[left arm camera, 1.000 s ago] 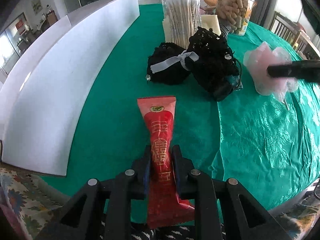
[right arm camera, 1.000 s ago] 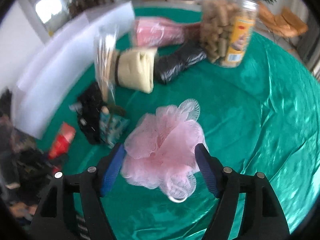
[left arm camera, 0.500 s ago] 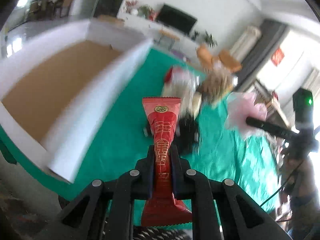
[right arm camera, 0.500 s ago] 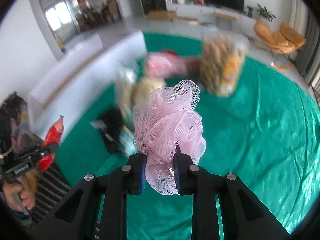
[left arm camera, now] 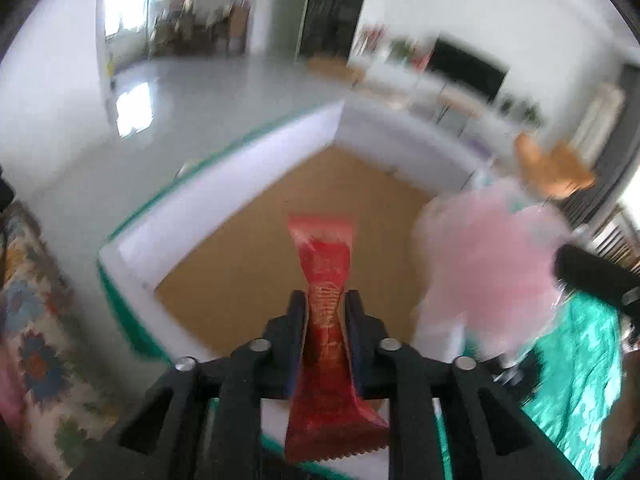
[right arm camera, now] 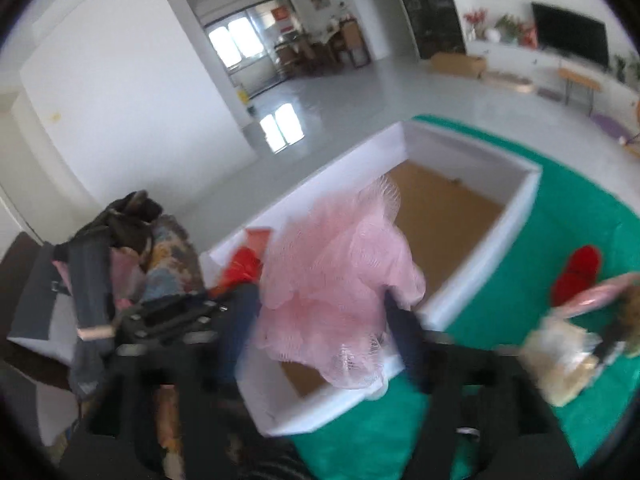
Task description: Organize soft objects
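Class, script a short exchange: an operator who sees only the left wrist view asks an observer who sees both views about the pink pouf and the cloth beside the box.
Operator: My left gripper clamps the red packet above the box. Is the pink pouf gripped?
Observer: The right gripper has its fingers apart, one either side of the pouf.
Operator: What lies beside the box?
Observer: A red item lies on the green cloth, right of the box wall.

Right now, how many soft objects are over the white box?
2. The red packet, clamped in the left gripper, is above the white box; the pink mesh pouf sits in the open right gripper over its near end. The pouf may hide others.
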`<state>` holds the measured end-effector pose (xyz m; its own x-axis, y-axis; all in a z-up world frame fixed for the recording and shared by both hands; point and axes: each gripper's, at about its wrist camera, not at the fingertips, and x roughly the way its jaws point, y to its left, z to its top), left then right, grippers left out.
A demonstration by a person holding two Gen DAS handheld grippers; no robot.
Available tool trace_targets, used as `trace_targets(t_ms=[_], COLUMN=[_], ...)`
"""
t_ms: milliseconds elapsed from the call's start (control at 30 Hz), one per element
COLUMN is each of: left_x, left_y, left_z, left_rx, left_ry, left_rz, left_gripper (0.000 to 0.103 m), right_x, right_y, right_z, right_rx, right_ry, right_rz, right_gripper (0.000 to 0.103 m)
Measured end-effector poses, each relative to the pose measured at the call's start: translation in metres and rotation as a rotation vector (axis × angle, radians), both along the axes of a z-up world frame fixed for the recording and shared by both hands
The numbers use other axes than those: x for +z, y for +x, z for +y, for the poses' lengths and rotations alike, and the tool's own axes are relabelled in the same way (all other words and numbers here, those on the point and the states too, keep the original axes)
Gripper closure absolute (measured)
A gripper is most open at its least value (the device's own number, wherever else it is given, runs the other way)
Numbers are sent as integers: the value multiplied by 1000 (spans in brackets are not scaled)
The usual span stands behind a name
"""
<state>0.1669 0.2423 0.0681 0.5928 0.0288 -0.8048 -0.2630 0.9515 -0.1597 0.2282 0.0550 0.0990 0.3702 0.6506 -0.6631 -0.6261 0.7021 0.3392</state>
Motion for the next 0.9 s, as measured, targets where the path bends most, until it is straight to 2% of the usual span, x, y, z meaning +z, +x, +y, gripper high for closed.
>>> trace_targets(t_ms=[33, 133, 167, 200, 233, 267, 300, 433, 533, 633, 700, 800, 900], left_x=[-7, -15, -20, -23, -23, -23, -20, -7, 3, 9, 7, -12, -55], left_y=[2, -1, -4, -5, -7, -11, -14, -26, -42, -58, -70, -78, -69], left_z=[2, 0, -5, -4, -2, -3, -3, -20, -44, -88, -124, -184, -230], left_rx=[-4, 3, 9, 10, 11, 13, 16, 16, -14, -105, -196, -310, -342], left_ry=[-7, -7, -20, -45, -94, -123, -144, -92, -61, -64, -79, -80, -29], left_rz=[38, 19, 13, 2, -22, -40, -63, -104, -140, -174, -200, -197, -112], left_gripper=[80, 79, 74, 55, 40, 13, 6, 7, 6, 6, 0, 0, 0], right_x=[-1, 2, 3, 1, 1, 0, 0, -7, -20, -49, -79, -126, -160], right_y=[-1, -8, -12, -13, -11, -13, -11, -21, -29, -38, -44, -56, -70], right_z=[0, -13, -19, -24, -33, -42, -47, -86, -125, -177, -216, -255, -277], right_rx=[-8, -37, -47, -62, -75, -87, -97, -151, -234, -361, -453, -519, -554], right_ry=[-2, 2, 0, -5, -11, -18, -24, -57, -66, -114, -195, -309, -388], right_rz=[-5, -30, -39, -50, -60, -70, -80, -134, -175, -192, -195, -138, -122], right_gripper=[30, 30, 30, 30, 30, 30, 30, 30, 30, 30, 30, 30, 30])
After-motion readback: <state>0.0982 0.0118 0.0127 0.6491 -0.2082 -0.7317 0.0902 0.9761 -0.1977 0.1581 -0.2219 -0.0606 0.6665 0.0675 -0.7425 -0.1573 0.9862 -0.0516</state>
